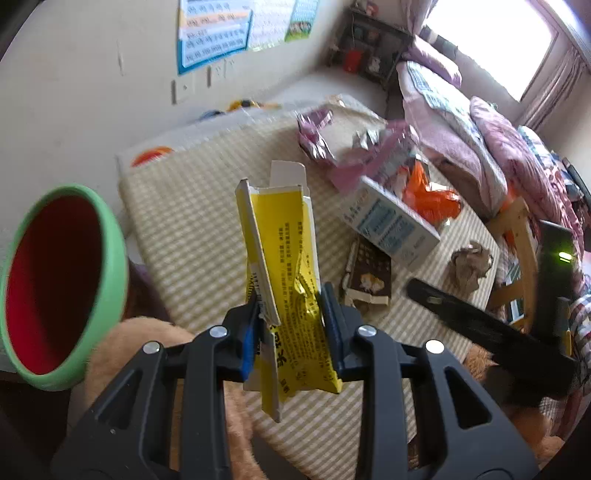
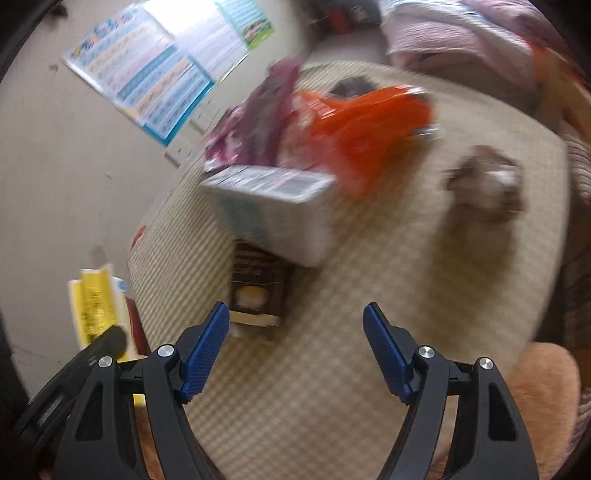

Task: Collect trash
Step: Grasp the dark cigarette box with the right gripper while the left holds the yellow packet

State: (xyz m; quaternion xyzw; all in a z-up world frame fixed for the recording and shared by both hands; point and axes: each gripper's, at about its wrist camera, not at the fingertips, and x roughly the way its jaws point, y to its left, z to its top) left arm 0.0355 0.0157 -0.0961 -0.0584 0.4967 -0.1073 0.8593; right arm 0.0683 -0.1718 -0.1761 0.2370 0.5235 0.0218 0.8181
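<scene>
My left gripper [image 1: 291, 299] is shut on a flattened yellow carton [image 1: 284, 240] and holds it upright above the checked tablecloth [image 1: 184, 221]. A green bin with a red inside [image 1: 55, 280] stands at the left, its mouth facing the gripper. Over the cloth my right gripper [image 2: 295, 321] is open and holds nothing. Just beyond it lies a brown packet [image 2: 256, 291]. Farther back are a white and blue box [image 2: 273, 214], an orange wrapper [image 2: 362, 125], purple wrappers [image 2: 255, 129] and a crumpled brown paper ball [image 2: 487, 188]. The yellow carton [image 2: 94, 306] shows at the left of the right wrist view.
A bed with pink bedding [image 1: 461, 122] runs along the right, with a wooden chair frame [image 1: 517, 236] beside the table. Posters [image 1: 218, 33] hang on the wall behind. Something tan and plush [image 1: 147, 343] lies under the table's near edge.
</scene>
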